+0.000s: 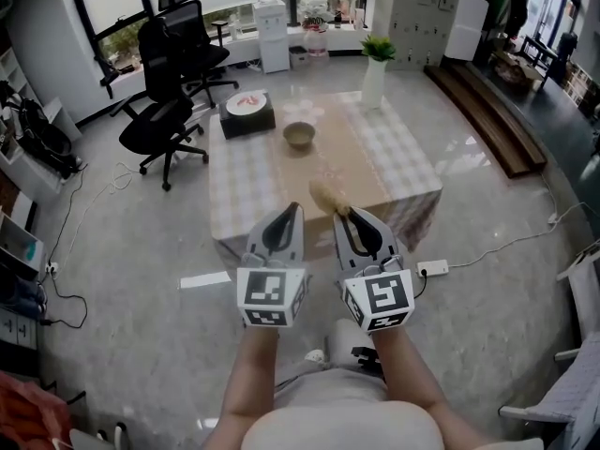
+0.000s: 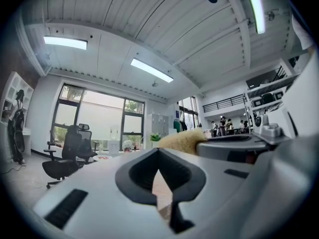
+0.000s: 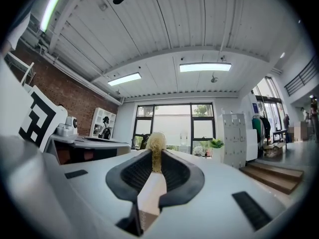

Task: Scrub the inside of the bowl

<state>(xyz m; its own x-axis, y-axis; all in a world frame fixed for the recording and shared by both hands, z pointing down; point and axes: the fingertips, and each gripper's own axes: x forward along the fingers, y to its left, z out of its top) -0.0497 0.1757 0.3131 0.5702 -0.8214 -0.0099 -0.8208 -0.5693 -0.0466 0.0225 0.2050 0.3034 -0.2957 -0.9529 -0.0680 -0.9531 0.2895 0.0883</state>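
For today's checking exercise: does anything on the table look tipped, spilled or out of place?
Nothing stands out: the bowl sits upright, the plate lies flat on its black box.

The floor (image 1: 141,251) across the lower frame is gleaming, glossy and smooth. A matt checked cloth (image 1: 394,157) is lying at frame centre. The scrubber (image 1: 328,196) is showing rough, straw-like fibres; the right gripper (image 1: 349,214) is wearing a matt grey plastic shell.
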